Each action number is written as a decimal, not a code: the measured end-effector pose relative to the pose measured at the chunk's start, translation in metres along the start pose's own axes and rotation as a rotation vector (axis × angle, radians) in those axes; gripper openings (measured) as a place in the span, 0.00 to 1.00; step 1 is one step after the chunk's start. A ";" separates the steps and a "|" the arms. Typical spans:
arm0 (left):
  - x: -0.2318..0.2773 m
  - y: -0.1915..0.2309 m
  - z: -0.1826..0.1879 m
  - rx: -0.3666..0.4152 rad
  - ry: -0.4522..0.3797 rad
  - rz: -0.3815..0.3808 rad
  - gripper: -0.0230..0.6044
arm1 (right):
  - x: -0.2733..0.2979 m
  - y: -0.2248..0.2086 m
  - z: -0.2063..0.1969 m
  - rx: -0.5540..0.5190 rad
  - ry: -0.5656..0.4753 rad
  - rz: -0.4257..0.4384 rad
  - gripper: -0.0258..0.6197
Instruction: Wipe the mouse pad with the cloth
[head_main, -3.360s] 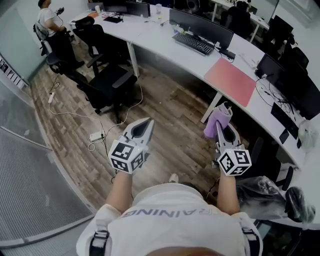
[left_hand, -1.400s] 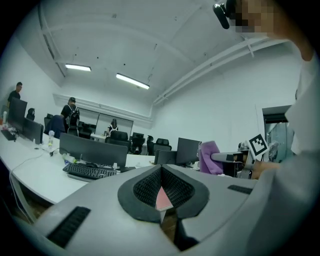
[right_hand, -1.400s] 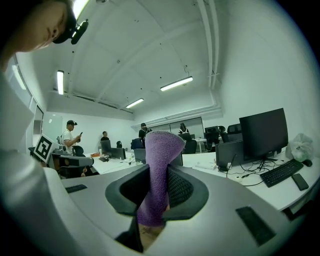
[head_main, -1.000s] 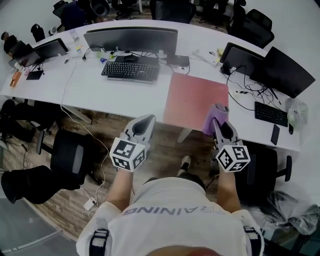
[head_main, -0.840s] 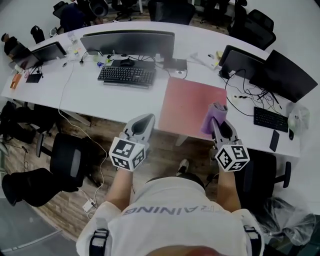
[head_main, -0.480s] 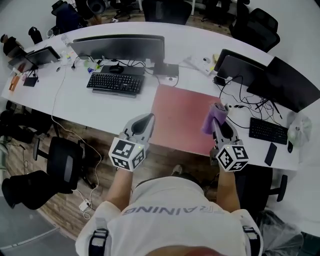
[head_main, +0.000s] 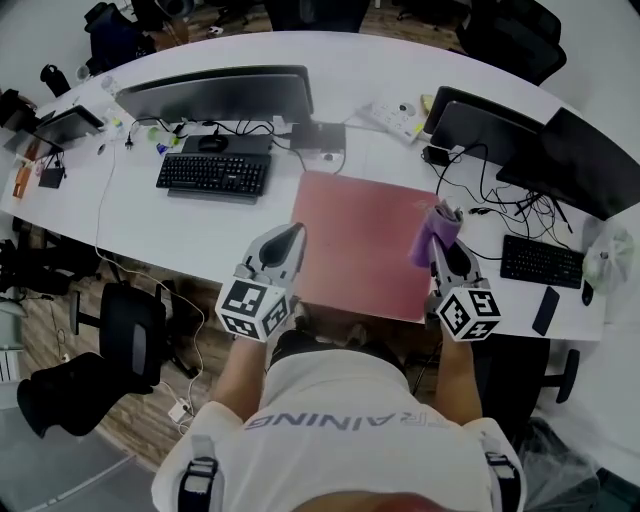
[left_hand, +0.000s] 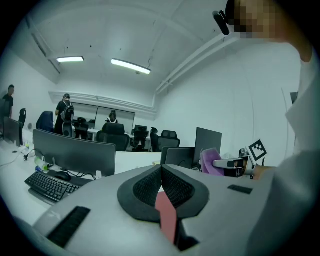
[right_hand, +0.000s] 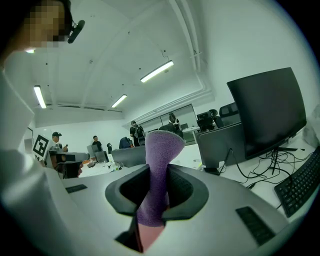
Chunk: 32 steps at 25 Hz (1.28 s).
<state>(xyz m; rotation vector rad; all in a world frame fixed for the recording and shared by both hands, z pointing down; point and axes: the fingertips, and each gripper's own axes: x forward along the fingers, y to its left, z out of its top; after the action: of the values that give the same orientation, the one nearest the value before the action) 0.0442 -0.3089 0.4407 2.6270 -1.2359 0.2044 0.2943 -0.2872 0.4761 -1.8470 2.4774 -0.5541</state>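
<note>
Right now the head view gives me the whole layout. A pink rectangular mouse pad (head_main: 360, 240) lies flat on the white curved worktop (head_main: 150, 215) at 12 o'clock from the operator. I count two grippers. The left hand-held gripper (head_main: 291, 236) sits over the pad's edge at 9 o'clock. The right hand-held gripper (head_main: 441, 240) sits near the pad's edge at 3 o'clock.

From above I count one black keyboard (head_main: 213, 173) at 10 o'clock of the pad and a second black keyboard (head_main: 540, 262) at 3 o'clock. Three large dark monitors (head_main: 215, 95) stand along the far side.

Only the gripper views tell me how the jaws stand. In the left gripper view the left hand-held gripper (left_hand: 161, 172) has its jaws pressed together with nothing between them. A sliver of pink pad shows below them.

In the right gripper view the right hand-held gripper (right_hand: 157, 185) is clamped on one purple fleecy cloth (right_hand: 157, 160). The cloth stands up out of the jaws, and it shows in the head view too (head_main: 436, 226). I cannot tell whether the cloth touches the pad.

The gripper views also show a few people (left_hand: 65, 107) far across the room, whom the head view misses.
</note>
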 end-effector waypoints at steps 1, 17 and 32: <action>0.003 0.006 0.000 -0.003 0.003 -0.007 0.09 | 0.004 0.001 -0.001 0.000 0.005 -0.008 0.19; 0.004 0.166 -0.044 -0.074 0.075 -0.056 0.09 | 0.182 0.134 -0.076 -0.024 0.222 0.070 0.19; -0.035 0.257 -0.105 -0.204 0.171 0.032 0.09 | 0.353 0.171 -0.233 0.006 0.572 0.049 0.19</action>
<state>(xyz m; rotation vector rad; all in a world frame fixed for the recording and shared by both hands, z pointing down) -0.1797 -0.4141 0.5723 2.3648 -1.1758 0.2862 -0.0221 -0.5081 0.7194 -1.8146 2.8226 -1.2363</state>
